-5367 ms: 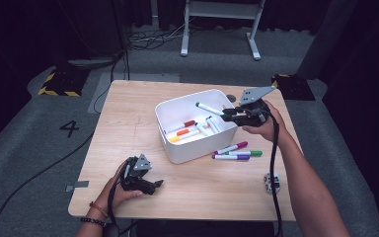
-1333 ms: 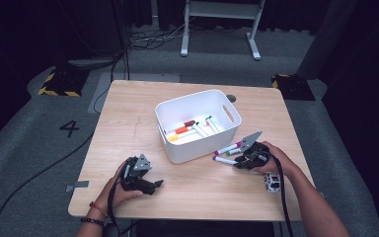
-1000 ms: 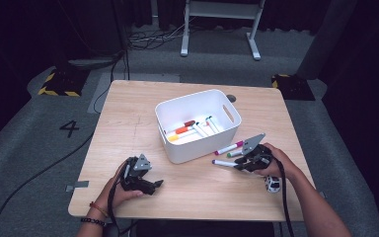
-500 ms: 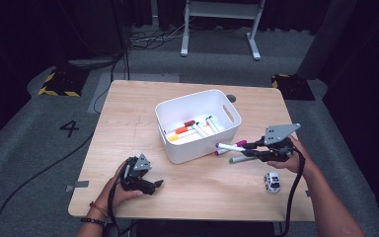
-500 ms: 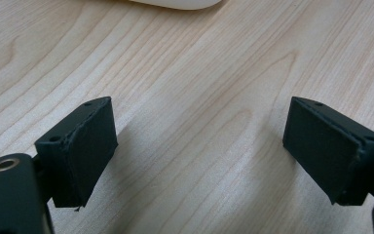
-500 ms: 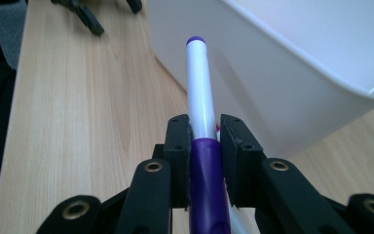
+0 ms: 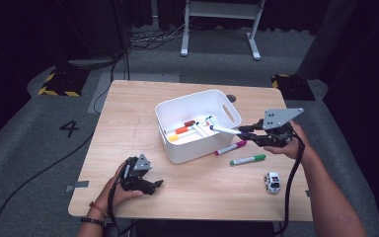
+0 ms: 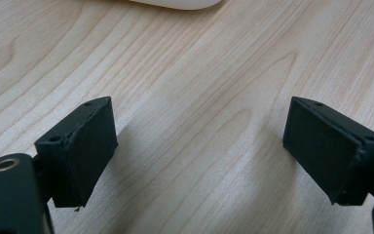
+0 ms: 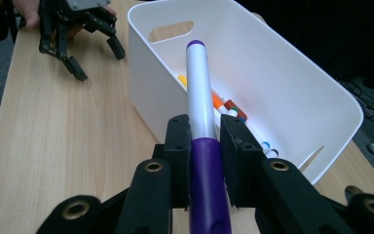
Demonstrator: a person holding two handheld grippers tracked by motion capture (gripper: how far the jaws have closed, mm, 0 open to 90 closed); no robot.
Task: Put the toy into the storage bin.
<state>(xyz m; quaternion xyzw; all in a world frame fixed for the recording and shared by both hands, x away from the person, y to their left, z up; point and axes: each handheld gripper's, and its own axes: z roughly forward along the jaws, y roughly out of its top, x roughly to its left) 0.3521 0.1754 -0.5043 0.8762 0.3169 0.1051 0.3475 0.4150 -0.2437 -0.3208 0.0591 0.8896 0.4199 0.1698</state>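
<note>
Purple marker (image 9: 198,112) above bin rim (image 9: 151,58)

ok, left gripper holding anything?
No, the left gripper has its jaws wide apart over bare table, with nothing between them.

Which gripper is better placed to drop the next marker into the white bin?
Right. The right gripper is shut on a purple-capped white marker, its tip above the white plastic bin. The left gripper rests open on the light wooden table, apart from the bin.
</note>
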